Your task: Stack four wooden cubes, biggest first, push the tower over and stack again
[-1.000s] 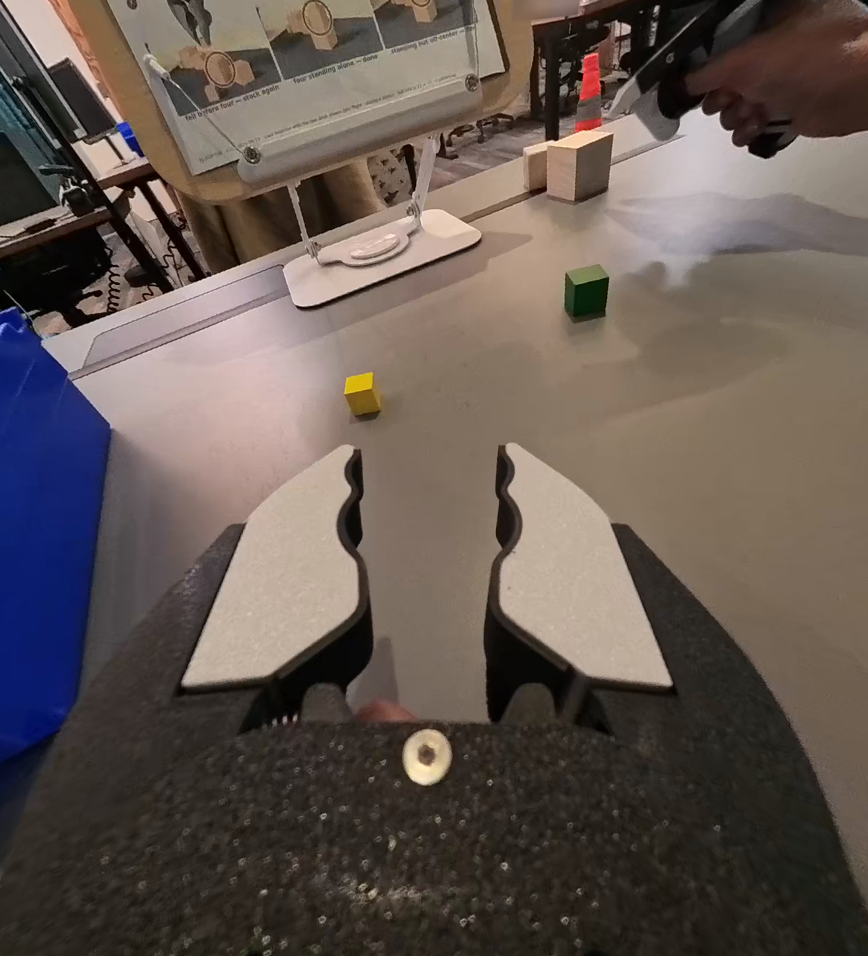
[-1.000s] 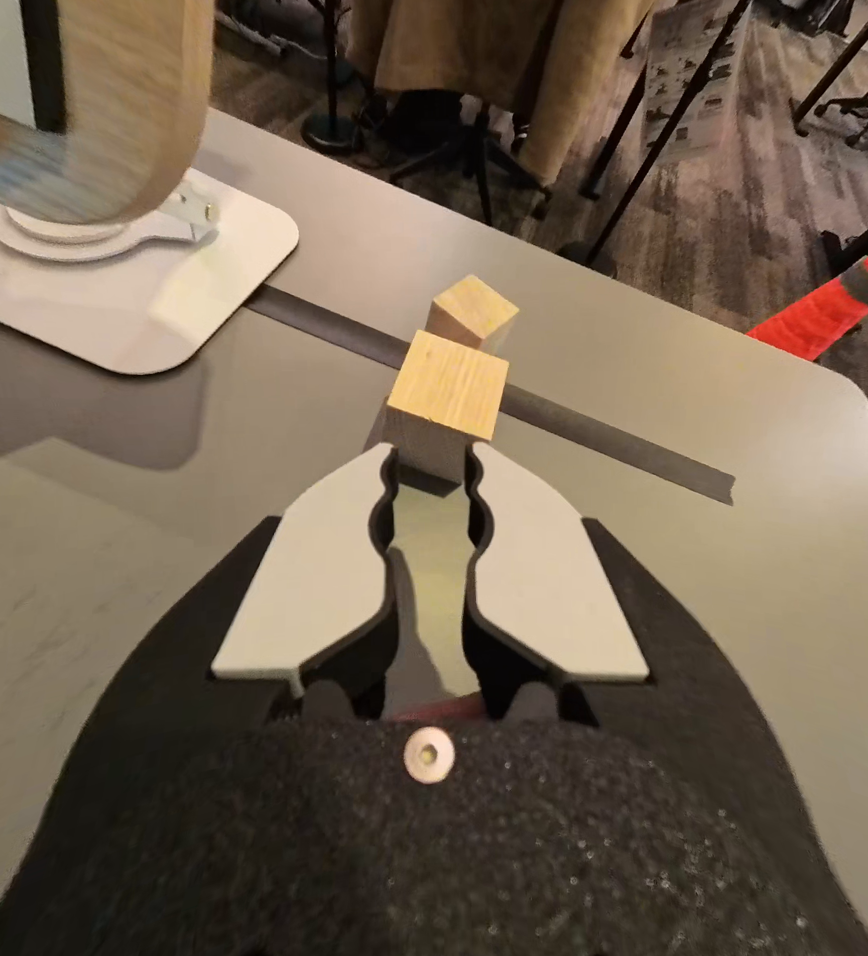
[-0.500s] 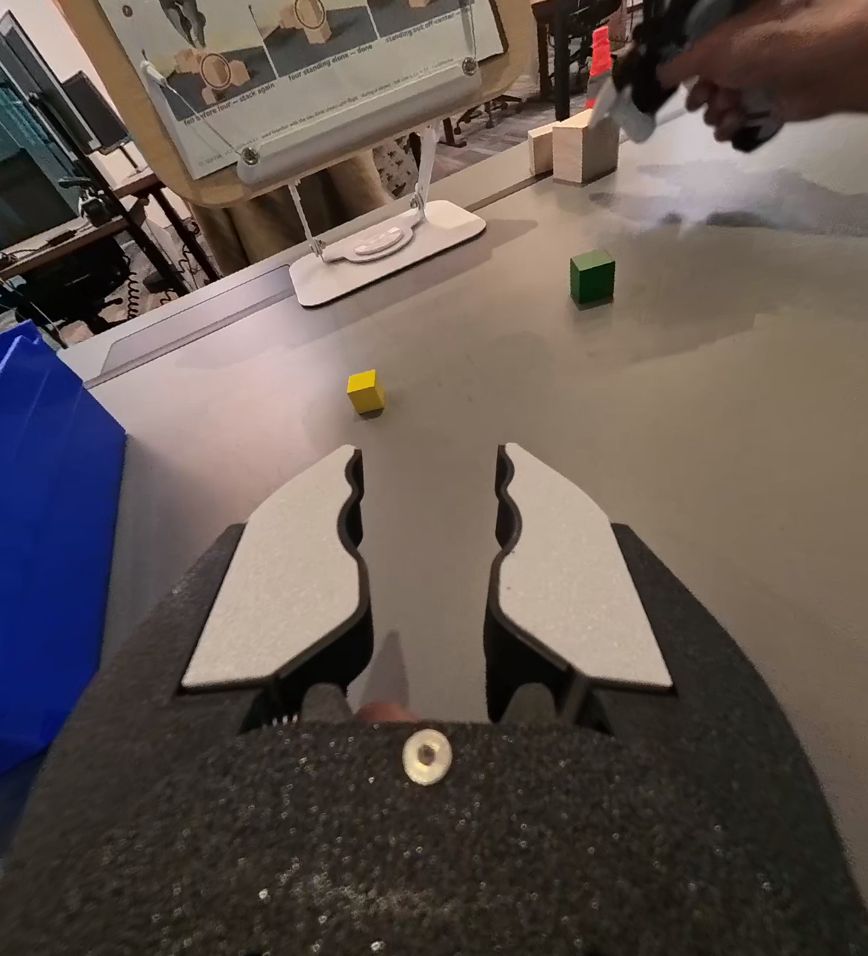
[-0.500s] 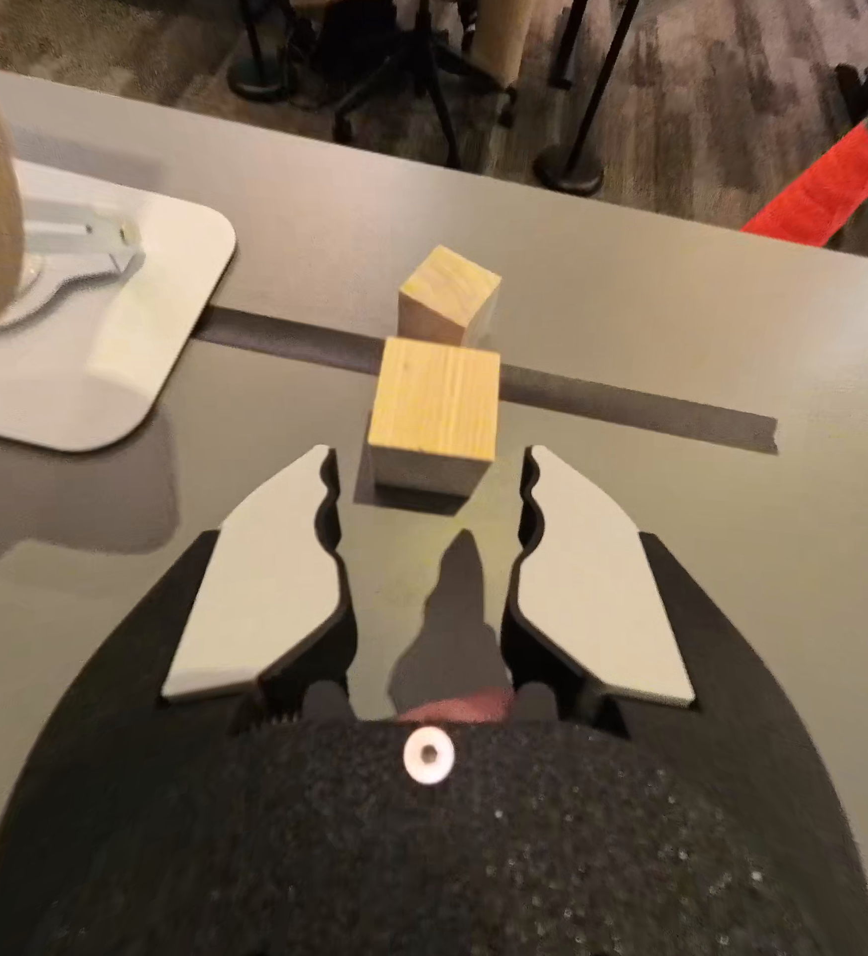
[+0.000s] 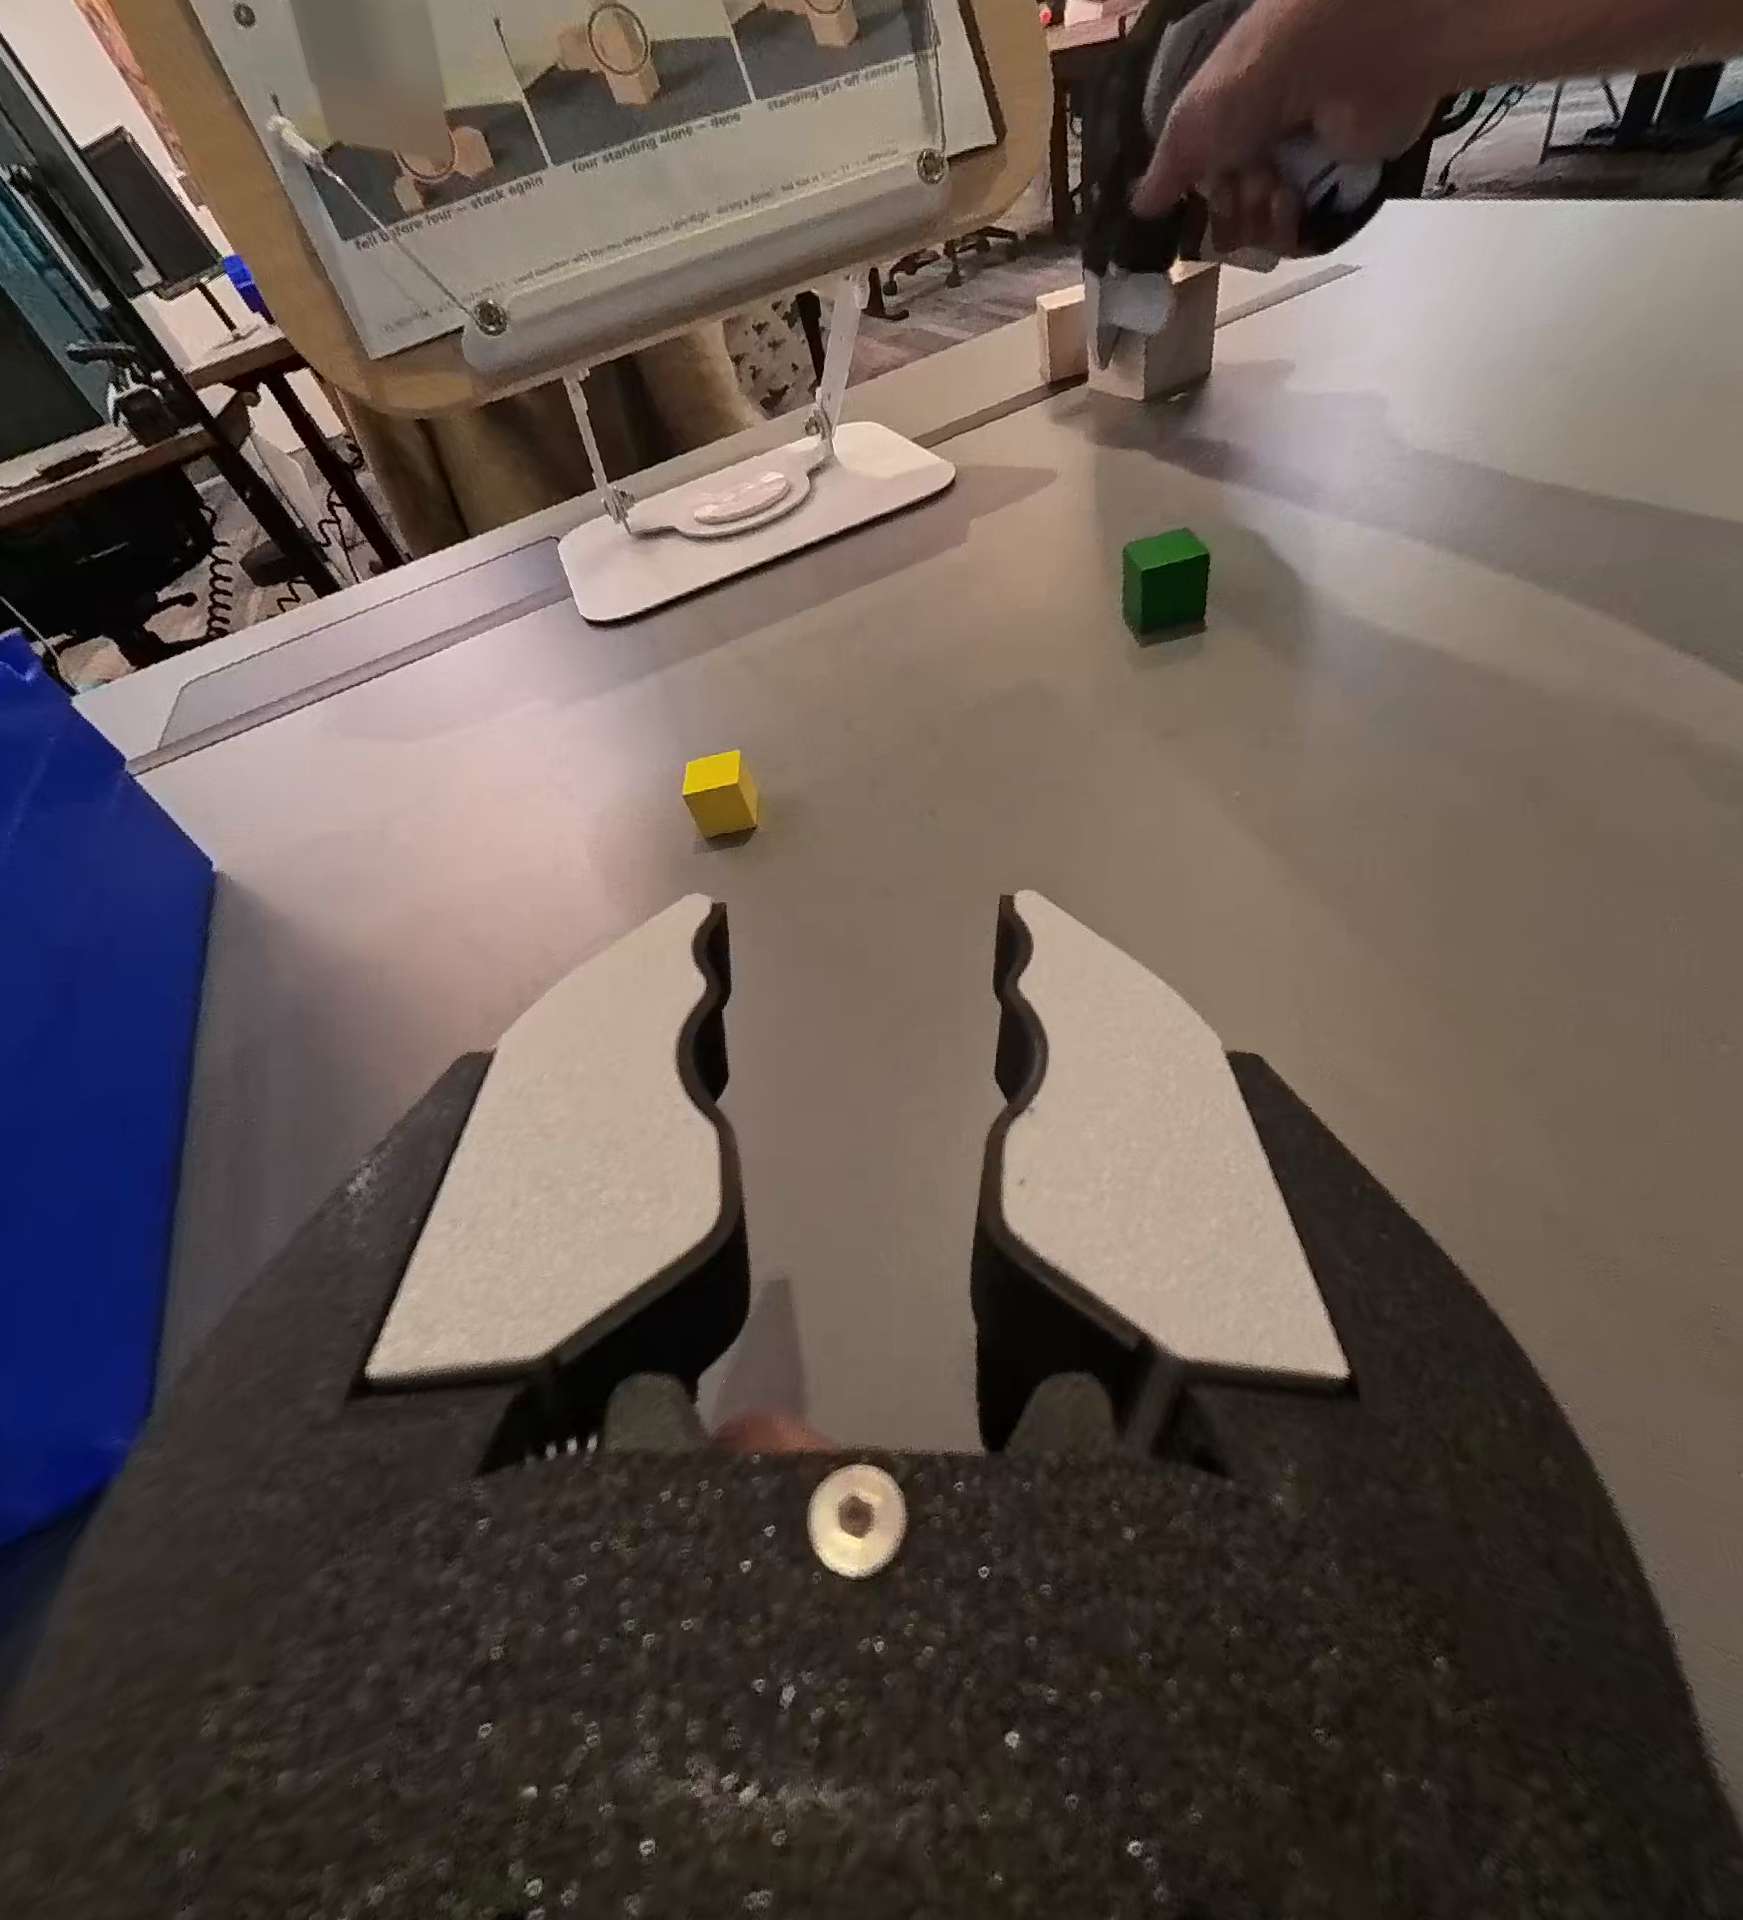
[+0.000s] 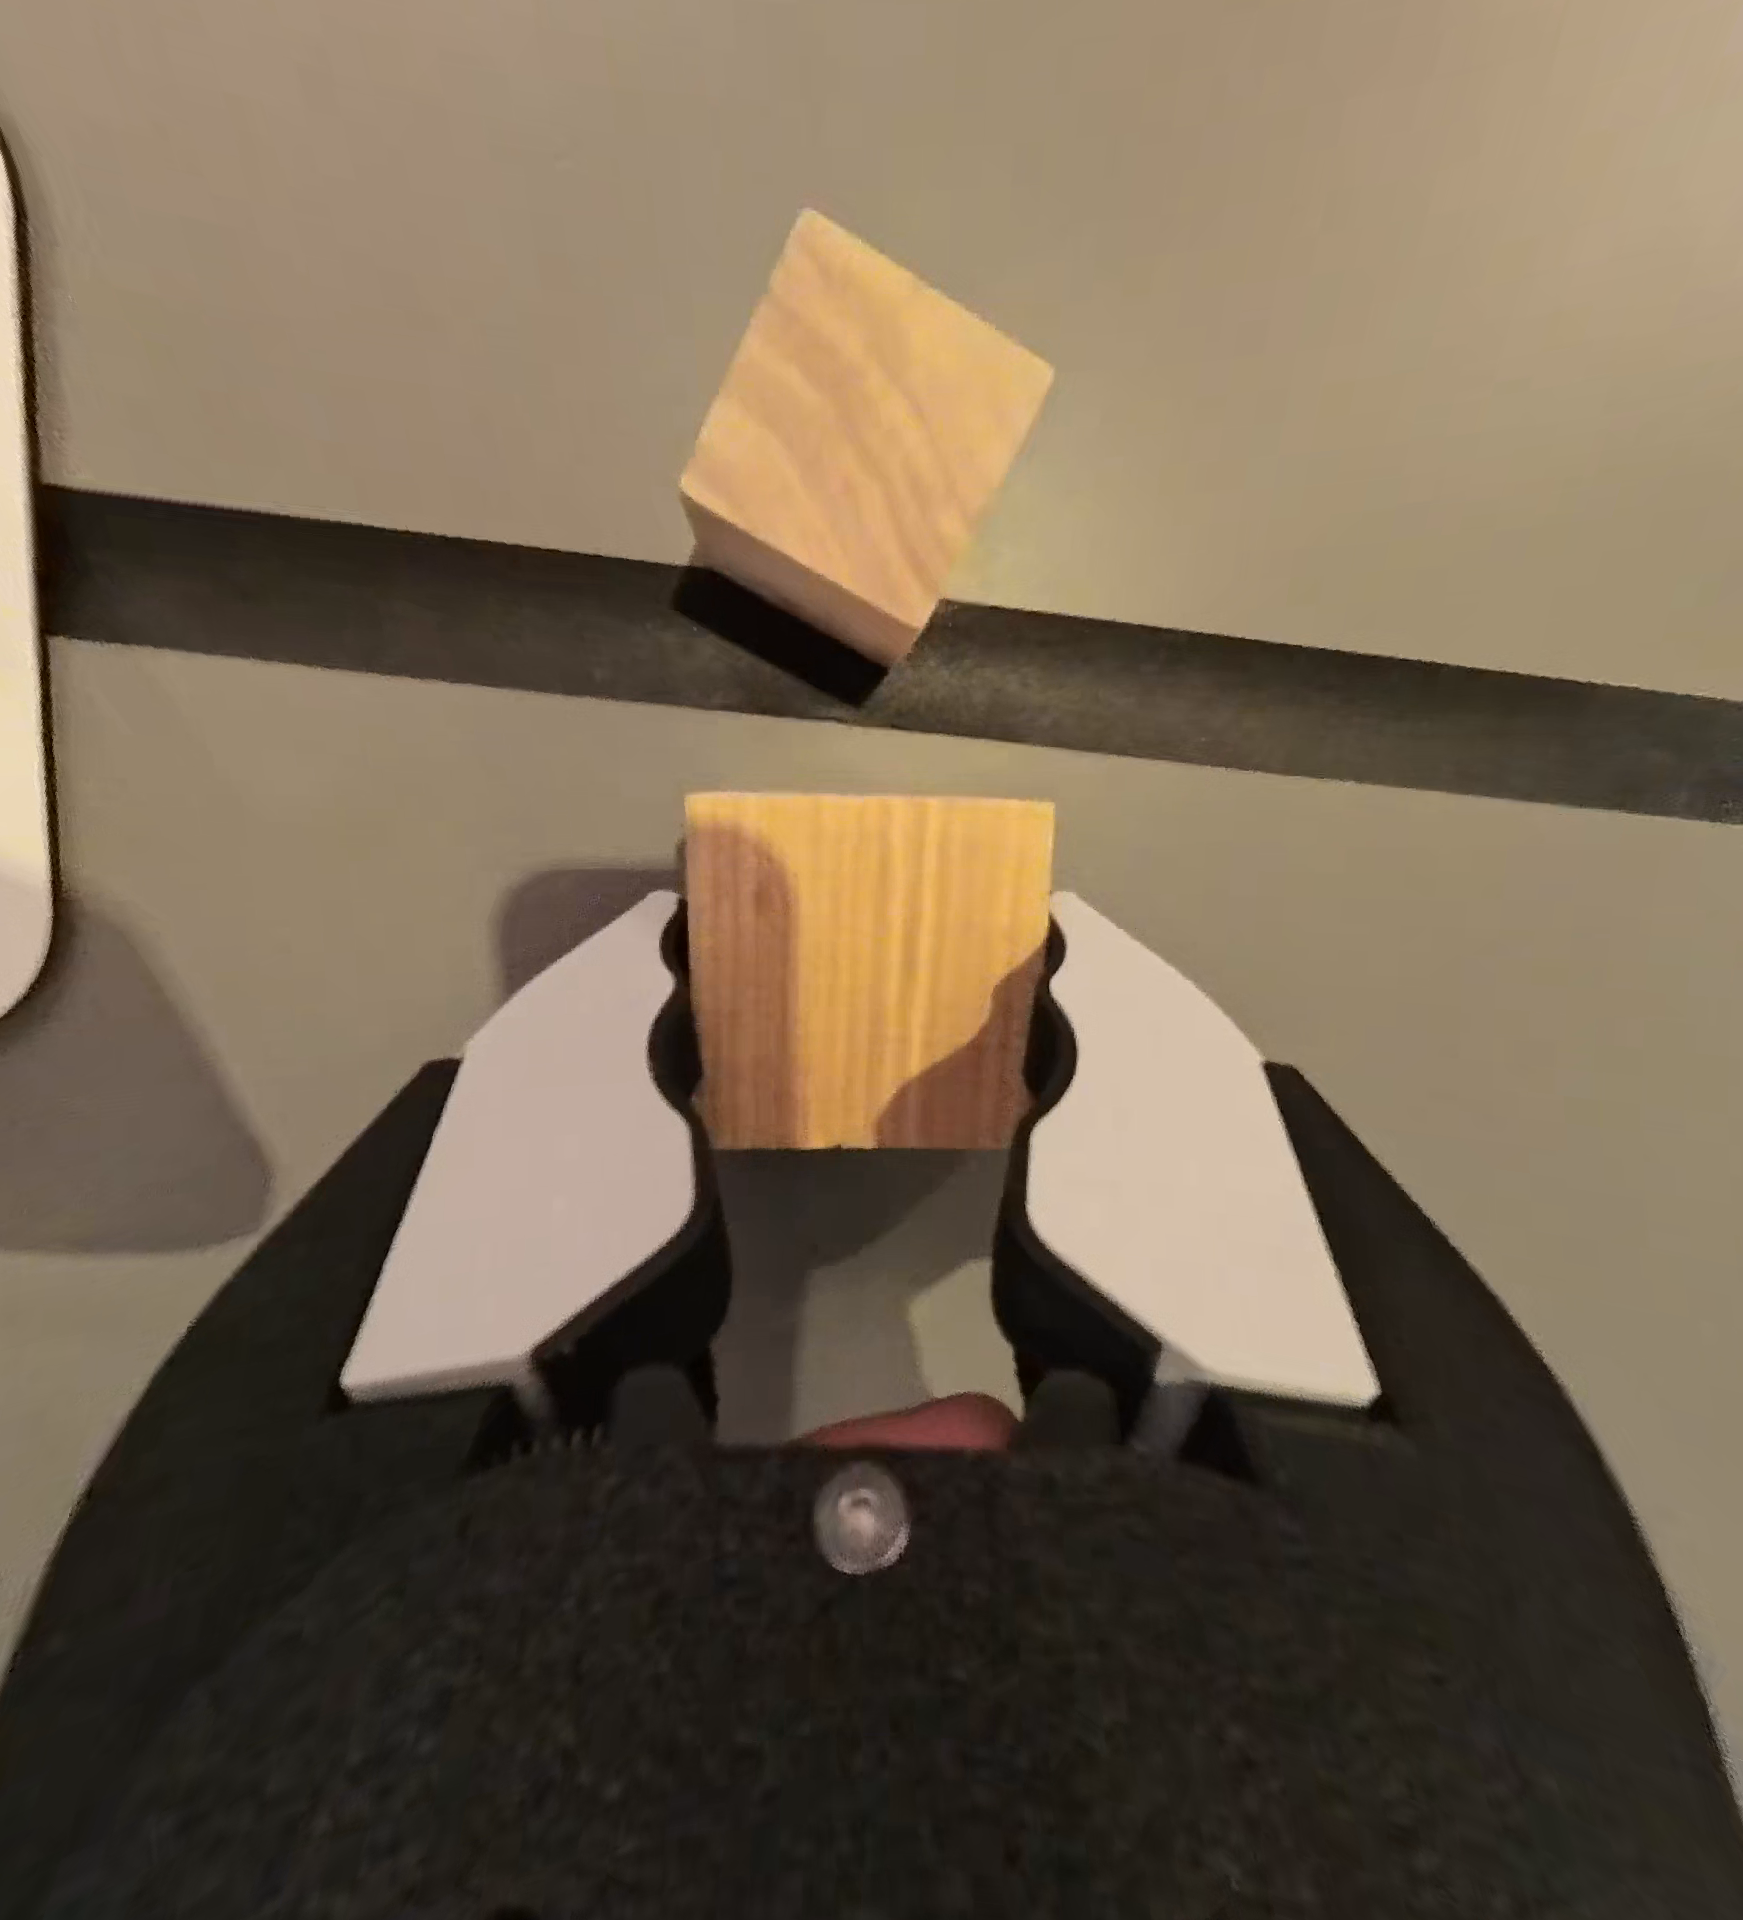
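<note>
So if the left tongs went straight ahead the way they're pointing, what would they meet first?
Probably nothing close: the left tongs stand open over bare table. The yellow cube sits slightly left of that line, so they may graze it, though depth is unclear.

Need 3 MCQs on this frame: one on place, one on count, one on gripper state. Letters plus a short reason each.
1. Where does the smaller plain wooden cube lie?
A. inside the blue bin
B. partly on the dark strip
C. on the white stand base

2. How many painted cubes are on the table?
A. two
B. three
C. four

3. How does the right gripper stand?
A. shut with nothing in it
B. wide open above the yellow cube
C. its fingers at both sides of the larger plain cube

Key: 1 B, its near corner overlaps the dark strip. 2 A, only the yellow cube and green cube are painted. 3 C, the larger plain cube sits between the pads, seemingly touching both.
</note>
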Tool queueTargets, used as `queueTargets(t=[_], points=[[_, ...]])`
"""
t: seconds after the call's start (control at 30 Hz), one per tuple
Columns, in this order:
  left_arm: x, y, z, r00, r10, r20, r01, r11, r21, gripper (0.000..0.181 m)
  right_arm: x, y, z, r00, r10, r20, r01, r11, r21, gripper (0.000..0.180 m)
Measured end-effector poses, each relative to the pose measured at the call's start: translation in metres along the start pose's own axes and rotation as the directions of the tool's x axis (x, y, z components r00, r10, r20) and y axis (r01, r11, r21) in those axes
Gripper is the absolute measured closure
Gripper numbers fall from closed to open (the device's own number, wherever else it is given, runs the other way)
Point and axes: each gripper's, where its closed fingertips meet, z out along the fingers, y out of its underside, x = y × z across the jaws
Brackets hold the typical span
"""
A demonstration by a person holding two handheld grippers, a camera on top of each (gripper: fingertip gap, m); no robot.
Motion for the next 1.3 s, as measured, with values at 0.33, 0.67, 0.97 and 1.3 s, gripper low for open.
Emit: queueTargets(t=[0.33, 0.67, 0.97, 1.3], points=[[-0.001, -0.002, -0.002, 1.0, -0.011, -0.002, 0.011, 1.0, 0.022, 0.133, -0.053, 0.038, -0.165, 0.898, -0.44, 0.022, 0.37, 0.781, 0.503, 0.119], [-0.005, 0.0, 0.0, 0.999, -0.014, 0.034, 0.014, 1.0, 0.0, 0.134, -0.263, 0.174, -0.176, 0.227, -0.963, 0.144, 0.87, 0.267, 0.414, 0.119], [-0.006, 0.0, 0.0, 0.999, -0.011, 0.041, 0.011, 1.0, 0.001, 0.134, -0.298, 0.203, -0.135, 0.125, -0.942, 0.31, 0.928, 0.222, 0.299, 0.119], [-0.004, -0.001, -0.001, 0.999, 0.004, 0.042, -0.005, 1.0, 0.011, 0.134, -0.301, 0.215, -0.12, 0.13, -0.945, 0.302, 0.9, 0.24, 0.364, 0.115]])
